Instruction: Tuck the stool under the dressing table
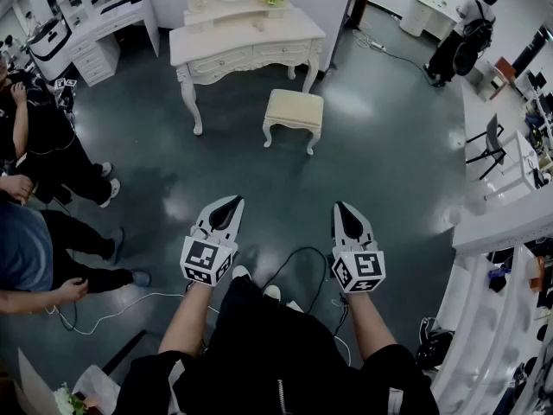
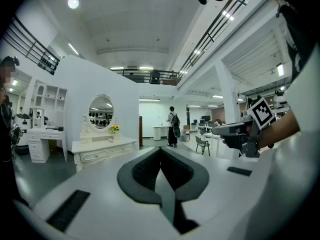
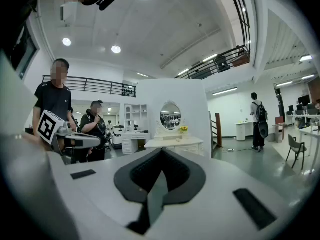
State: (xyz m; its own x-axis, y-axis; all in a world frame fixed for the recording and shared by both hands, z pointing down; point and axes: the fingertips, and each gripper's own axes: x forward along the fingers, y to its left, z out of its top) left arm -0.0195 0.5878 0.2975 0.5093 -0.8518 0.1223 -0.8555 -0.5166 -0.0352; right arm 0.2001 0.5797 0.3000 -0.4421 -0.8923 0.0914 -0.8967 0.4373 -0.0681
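A white dressing table [image 1: 246, 41] with an oval mirror stands at the far side of the dark floor. The cream cushioned stool [image 1: 294, 111] sits in front of its right end, out from under it. Both grippers are held well short of the stool, above my legs. The left gripper [image 1: 235, 201] and the right gripper [image 1: 340, 205] are shut with nothing between their fingers. In the left gripper view the closed gripper [image 2: 160, 149] points toward the dressing table [image 2: 102, 149]. The right gripper view shows the shut gripper [image 3: 161, 150] below the dressing table [image 3: 175, 143]. The stool is hidden in both gripper views.
Two people [image 1: 34, 145] stand at the left, and another person [image 1: 462, 33] at the far right back. A white desk [image 1: 95, 33] stands at the back left. White counters [image 1: 501, 223] and a chair [image 1: 488, 141] line the right. A cable [image 1: 294, 262] lies on the floor near my feet.
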